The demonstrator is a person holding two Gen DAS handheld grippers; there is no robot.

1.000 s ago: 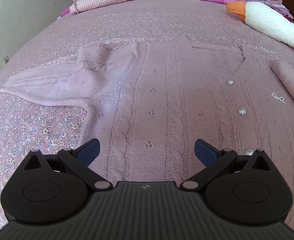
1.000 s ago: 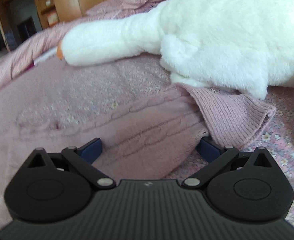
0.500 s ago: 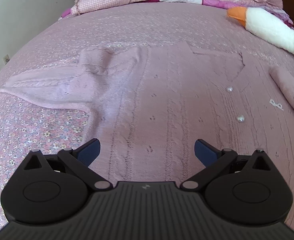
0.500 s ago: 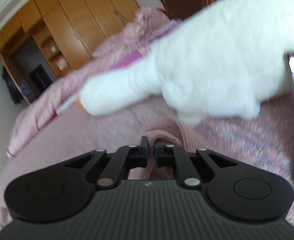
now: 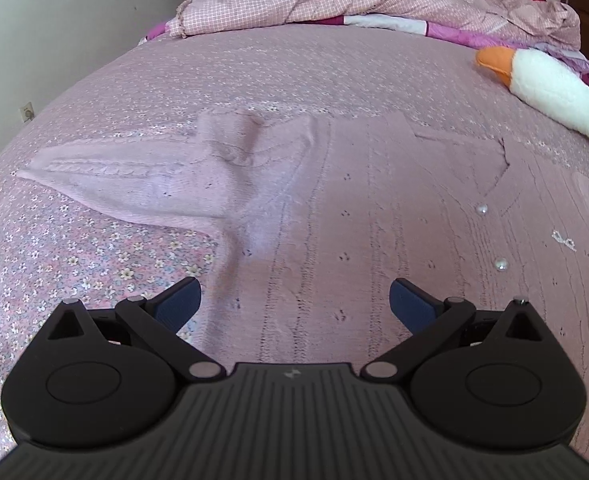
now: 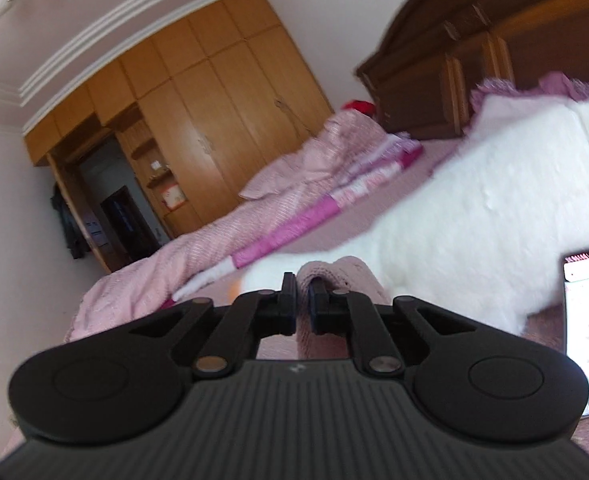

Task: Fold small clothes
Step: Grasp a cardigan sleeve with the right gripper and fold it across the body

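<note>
A: Which step is in hand?

B: Judging by the pictures, the 1st fold of the pink cardigan (image 5: pixel 374 216). The right claw (image 6: pixel 302 304) has its 2 fingers nearly together, pinched on a bunch of pink knit (image 6: pixel 334 276), most likely the cardigan's right sleeve, and it is raised off the bed (image 5: pixel 254 72), since its camera looks out at the wardrobe (image 6: pixel 222 92) and the headboard (image 6: pixel 454 72).

A: And the left claw (image 5: pixel 294 300)?

B: Spread wide and holding nothing. It hangs over the near hem of the cardigan, between the left side seam and the button line.

A: Where does the garment lie?

B: Flat on the flowered bedspread, front up, with 2 pearl buttons (image 5: pixel 482 209) toward the right. The left sleeve (image 5: pixel 134 184) stretches far out to the left, well apart from the left claw. The plush goose (image 5: pixel 550 92) lies at the far right, just beside the raised knit in the right view.

A: What does the next move call for?

B: Probably carrying the pinched sleeve leftward across the chest and laying it flat, clear of the goose. The left claw could press the body down so the knit does not drag, then take the left sleeve.
</note>
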